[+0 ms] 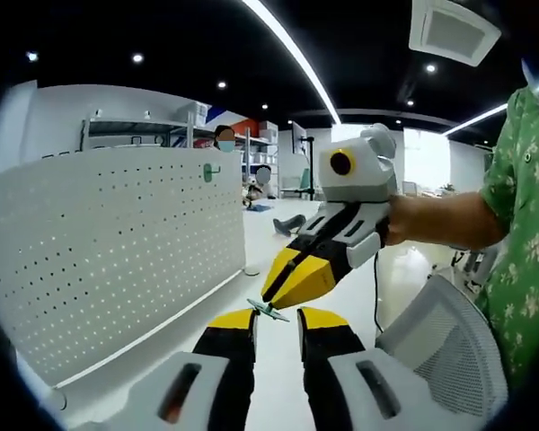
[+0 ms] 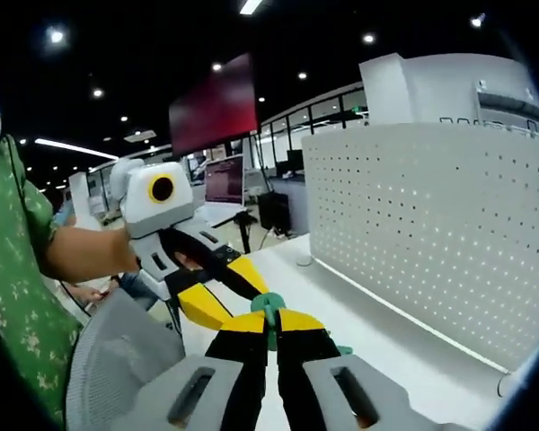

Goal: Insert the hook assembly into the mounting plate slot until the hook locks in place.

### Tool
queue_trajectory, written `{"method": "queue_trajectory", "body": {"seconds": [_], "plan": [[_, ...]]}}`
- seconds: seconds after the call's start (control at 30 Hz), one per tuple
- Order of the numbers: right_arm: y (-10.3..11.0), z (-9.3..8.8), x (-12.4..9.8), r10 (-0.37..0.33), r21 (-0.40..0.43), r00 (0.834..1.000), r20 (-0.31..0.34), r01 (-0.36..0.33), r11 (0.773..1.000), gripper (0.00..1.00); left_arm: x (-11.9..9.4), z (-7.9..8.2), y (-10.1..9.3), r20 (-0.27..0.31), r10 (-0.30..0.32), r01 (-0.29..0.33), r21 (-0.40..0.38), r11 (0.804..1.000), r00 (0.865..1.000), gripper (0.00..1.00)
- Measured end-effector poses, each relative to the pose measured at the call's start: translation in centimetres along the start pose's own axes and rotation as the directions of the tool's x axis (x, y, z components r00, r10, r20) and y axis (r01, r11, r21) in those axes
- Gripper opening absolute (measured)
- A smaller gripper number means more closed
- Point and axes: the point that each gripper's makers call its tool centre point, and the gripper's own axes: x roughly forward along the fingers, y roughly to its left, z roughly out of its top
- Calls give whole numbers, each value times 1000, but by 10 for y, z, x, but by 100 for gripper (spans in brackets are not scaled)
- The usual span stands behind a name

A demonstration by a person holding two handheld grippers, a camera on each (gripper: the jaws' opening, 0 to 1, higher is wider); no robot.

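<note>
I have the green hook assembly (image 2: pixel 269 310) pinched in my right tongs (image 2: pixel 269 325), clenched on it; in the left gripper view the same hook (image 1: pixel 268 309) sits at the tip of my left tongs (image 1: pixel 276 316), which look parted and not gripping. The white pegboard mounting plate (image 1: pixel 117 242) stands upright along the surface's (image 2: pixel 341 305) far edge, well apart. My right tongs are nearer to carry it across, I judge.

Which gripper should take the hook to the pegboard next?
Right, probably. The right gripper is shut on the green hook, facing the pegboard. The left gripper looks open.
</note>
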Motion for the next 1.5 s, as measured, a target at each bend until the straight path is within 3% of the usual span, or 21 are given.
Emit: {"method": "queue_trajectory", "body": {"seconds": [0.47, 0.57, 0.77, 0.83, 0.97, 1.13, 1.23, 1.5], "plan": [[-5, 0, -1, -29, -30, 1000, 0, 29, 999, 1, 5, 4, 5, 8, 6, -6, 23, 1000, 1000, 17], [-10, 3, -3, -36, 29, 999, 38, 35, 999, 1, 5, 4, 7, 14, 12, -12, 7, 1000, 1000, 18], [-4, 17, -9, 18, 127, 993, 117, -33, 991, 1, 3, 5, 7, 54, -6, 9, -54, 999, 999, 20], [2, 20, -11, 71, 184, 988, 135, -96, 978, 1, 1, 15, 4, 116, -33, 44, -95, 995, 993, 22], [8, 29, -17, 135, 270, 970, 203, -188, 944, 1, -4, 24, 1, 169, -61, 83, -129, 988, 984, 22], [17, 42, -27, 228, 397, 926, 300, -338, 853, 1, -12, 41, -15, 264, -161, 212, -176, 961, 951, 24], [24, 47, -30, 271, 425, 903, 334, -401, 812, 1, -12, 44, -19, 279, -178, 233, -177, 956, 944, 25], [33, 50, -32, 305, 436, 885, 352, -443, 783, 1, -13, 52, -27, 319, -214, 284, -193, 939, 923, 19]]}}
